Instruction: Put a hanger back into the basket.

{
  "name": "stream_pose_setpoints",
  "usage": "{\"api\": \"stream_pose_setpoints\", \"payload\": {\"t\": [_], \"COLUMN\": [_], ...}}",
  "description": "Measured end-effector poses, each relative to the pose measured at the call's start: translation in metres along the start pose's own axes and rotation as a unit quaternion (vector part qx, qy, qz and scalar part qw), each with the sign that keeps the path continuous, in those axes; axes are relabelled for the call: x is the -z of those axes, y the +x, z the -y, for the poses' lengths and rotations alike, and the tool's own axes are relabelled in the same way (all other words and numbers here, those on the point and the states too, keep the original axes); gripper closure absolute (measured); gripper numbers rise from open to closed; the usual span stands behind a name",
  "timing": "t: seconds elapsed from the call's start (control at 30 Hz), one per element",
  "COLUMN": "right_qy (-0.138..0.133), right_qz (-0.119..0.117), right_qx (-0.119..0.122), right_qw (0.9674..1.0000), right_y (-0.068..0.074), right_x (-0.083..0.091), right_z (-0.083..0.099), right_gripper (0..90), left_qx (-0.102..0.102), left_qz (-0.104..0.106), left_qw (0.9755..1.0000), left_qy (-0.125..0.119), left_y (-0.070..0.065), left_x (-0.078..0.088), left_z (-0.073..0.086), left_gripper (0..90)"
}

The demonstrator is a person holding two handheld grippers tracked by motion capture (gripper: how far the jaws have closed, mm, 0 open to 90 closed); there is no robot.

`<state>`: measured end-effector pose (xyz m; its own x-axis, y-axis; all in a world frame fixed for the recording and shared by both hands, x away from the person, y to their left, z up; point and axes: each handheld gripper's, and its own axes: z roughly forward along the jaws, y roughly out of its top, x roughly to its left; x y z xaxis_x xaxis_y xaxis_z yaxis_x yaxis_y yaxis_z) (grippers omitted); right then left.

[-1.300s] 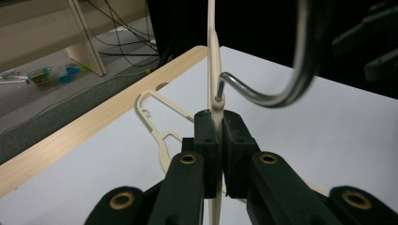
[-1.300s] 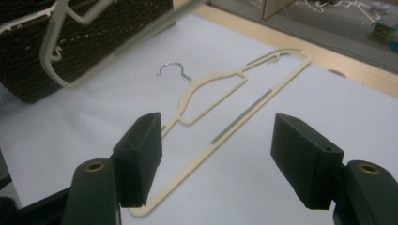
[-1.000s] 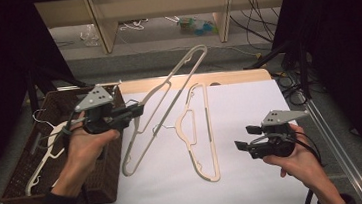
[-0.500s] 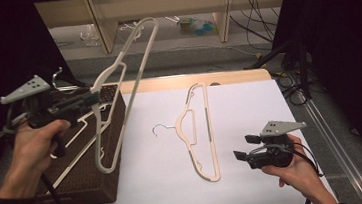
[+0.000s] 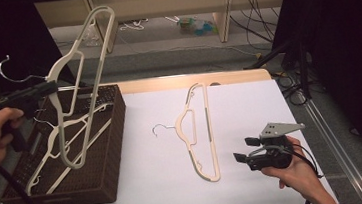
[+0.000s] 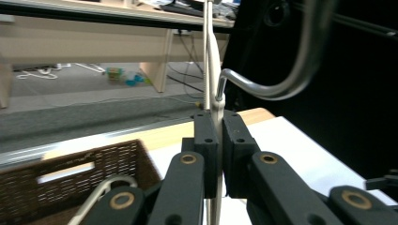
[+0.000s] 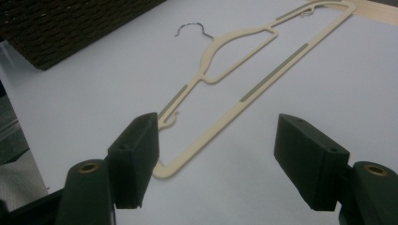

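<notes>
- We see the left gripper (image 5: 42, 90) raised over the dark brown woven wicker basket (image 5: 108, 154) at the left of the table, its black jaws clamped on the neck of a cream plastic clothes hanger with a metal hook (image 5: 79, 81).
- In the left gripper view, we find the two jaws pressed flat against the thin cream body of this held hanger (image 6: 212, 61), with its curved metal hook (image 6: 281, 79) rising just beside them.
- We note that the held hanger hangs tilted, its upper end high above the basket and its lower end down inside the basket's opening.
- We see further cream hangers (image 5: 67, 138) lying inside the basket.
- We see a second cream plastic hanger (image 5: 199, 130) lying flat on the white table surface (image 5: 249, 105), well apart from the basket.
- We find the right gripper (image 5: 242, 157) low over the table just beside that flat hanger, its jaws spread apart with nothing between them.
- In the right gripper view, the flat hanger (image 7: 244, 65) lies beyond the parted jaws, and its near corner sits close to one jaw.
</notes>
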<state>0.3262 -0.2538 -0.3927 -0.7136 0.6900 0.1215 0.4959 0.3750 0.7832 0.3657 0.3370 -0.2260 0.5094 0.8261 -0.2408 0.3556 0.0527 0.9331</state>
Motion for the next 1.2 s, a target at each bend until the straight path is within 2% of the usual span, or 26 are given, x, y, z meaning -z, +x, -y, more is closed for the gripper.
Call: {"api": "stream_pose_setpoints", "payload": {"t": [0.1, 0.17, 0.23, 0.27, 0.47, 0.6, 0.7, 1.0, 1.07, 1.1, 1.2], "right_qy": [-0.004, -0.002, 0.001, 0.006, 0.004, 0.003, 0.007, 0.006, 0.004, 0.012, 0.007], "right_qz": [0.001, 0.000, -0.004, 0.003, -0.003, -0.002, -0.006, -0.009, -0.008, -0.007, -0.011], "right_qx": [0.005, 0.005, 0.003, 0.005, 0.002, 0.006, 0.006, 0.004, 0.006, 0.006, 0.006], "right_qw": [1.0000, 1.0000, 1.0000, 1.0000, 1.0000, 1.0000, 0.9999, 0.9999, 0.9999, 0.9999, 0.9999], "right_y": [0.000, 0.001, 0.001, 0.001, 0.002, 0.002, 0.003, 0.004, 0.004, 0.004, 0.005], "right_x": [0.000, 0.000, -0.001, 0.000, -0.001, -0.003, -0.004, -0.005, -0.006, -0.005, -0.006], "right_z": [0.000, 0.000, 0.000, 0.000, 0.002, 0.002, 0.003, 0.002, 0.002, 0.002, 0.002], "right_gripper": [32.0, 32.0, 32.0, 32.0, 32.0, 32.0, 32.0, 32.0, 32.0, 31.9, 31.8], "left_qx": [-0.016, -0.016, -0.026, -0.028, -0.040, -0.058, -0.076, -0.062, -0.060, -0.061, -0.059], "left_qz": [-0.001, -0.003, -0.007, -0.008, -0.024, -0.028, -0.030, -0.031, -0.029, -0.025, -0.021], "left_qw": [0.9998, 0.9998, 0.9995, 0.9993, 0.9978, 0.9956, 0.9929, 0.9902, 0.9889, 0.9883, 0.9863], "left_qy": [0.006, 0.011, 0.018, 0.023, 0.046, 0.068, 0.087, 0.121, 0.133, 0.138, 0.152], "left_y": [0.010, 0.017, 0.025, 0.028, 0.049, 0.059, 0.067, 0.089, 0.094, 0.096, 0.100], "left_x": [0.005, 0.007, 0.009, 0.010, 0.020, 0.025, 0.025, 0.024, 0.021, 0.019, 0.015], "left_z": [0.004, 0.008, 0.013, 0.015, 0.028, 0.038, 0.047, 0.073, 0.078, 0.081, 0.089], "left_gripper": [86.0, 86.0, 86.0, 86.0, 86.0, 86.0, 86.0, 86.0, 86.0, 86.0, 86.0]}}
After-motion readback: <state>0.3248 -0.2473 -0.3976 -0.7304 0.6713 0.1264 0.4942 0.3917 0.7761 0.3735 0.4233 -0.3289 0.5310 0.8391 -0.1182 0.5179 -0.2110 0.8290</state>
